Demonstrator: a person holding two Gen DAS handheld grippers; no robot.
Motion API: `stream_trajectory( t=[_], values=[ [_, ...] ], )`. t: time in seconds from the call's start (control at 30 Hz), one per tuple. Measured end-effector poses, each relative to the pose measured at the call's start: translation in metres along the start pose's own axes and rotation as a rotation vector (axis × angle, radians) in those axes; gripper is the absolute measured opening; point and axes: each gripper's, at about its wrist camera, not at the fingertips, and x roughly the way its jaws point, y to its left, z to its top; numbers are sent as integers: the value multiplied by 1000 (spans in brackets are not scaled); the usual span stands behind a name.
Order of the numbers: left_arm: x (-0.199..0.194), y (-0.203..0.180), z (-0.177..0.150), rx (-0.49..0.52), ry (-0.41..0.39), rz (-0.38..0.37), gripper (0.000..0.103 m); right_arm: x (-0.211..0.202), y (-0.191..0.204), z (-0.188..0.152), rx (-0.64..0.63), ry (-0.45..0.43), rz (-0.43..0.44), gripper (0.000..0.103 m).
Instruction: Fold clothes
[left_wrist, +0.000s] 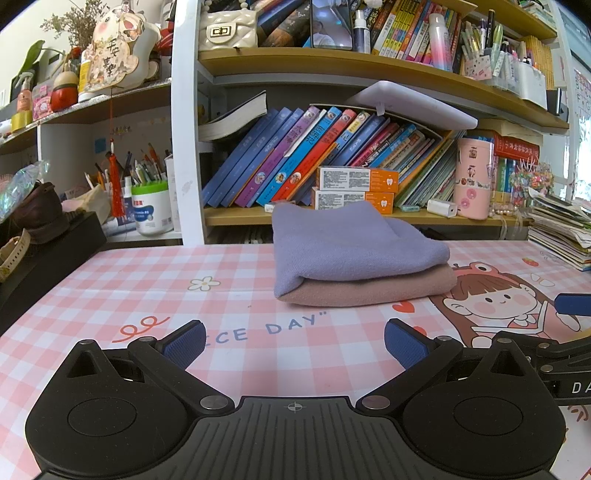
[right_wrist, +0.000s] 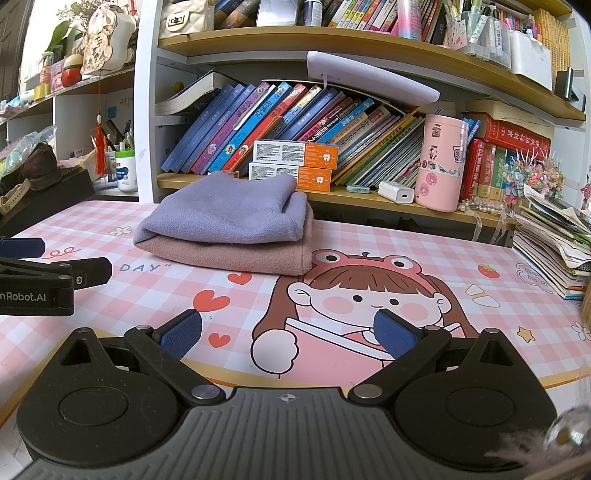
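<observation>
Clothes (left_wrist: 354, 254) stacked folded ahead of both grippers, left gripper (left_wrist: 294, 341) and right gripper (right_wrist: 288, 334) wide open, empty; could topple if nudged carelessly.

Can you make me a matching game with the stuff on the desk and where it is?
Things:
1. purple cloth
2. pink cloth
3. pink tin
4. left claw

Places or states:
A. on the shelf
B. open, holding nothing
C. top of the pile
D. bottom of the pile

Pairs: 1-C, 2-D, 3-A, 4-B
</observation>
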Motion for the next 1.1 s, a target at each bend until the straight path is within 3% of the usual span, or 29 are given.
stream_trajectory(
  t=[1.1],
  values=[
    [1,0,-1,-2,8,5,103,0,0,0,-2,1,0,101]
  ],
)
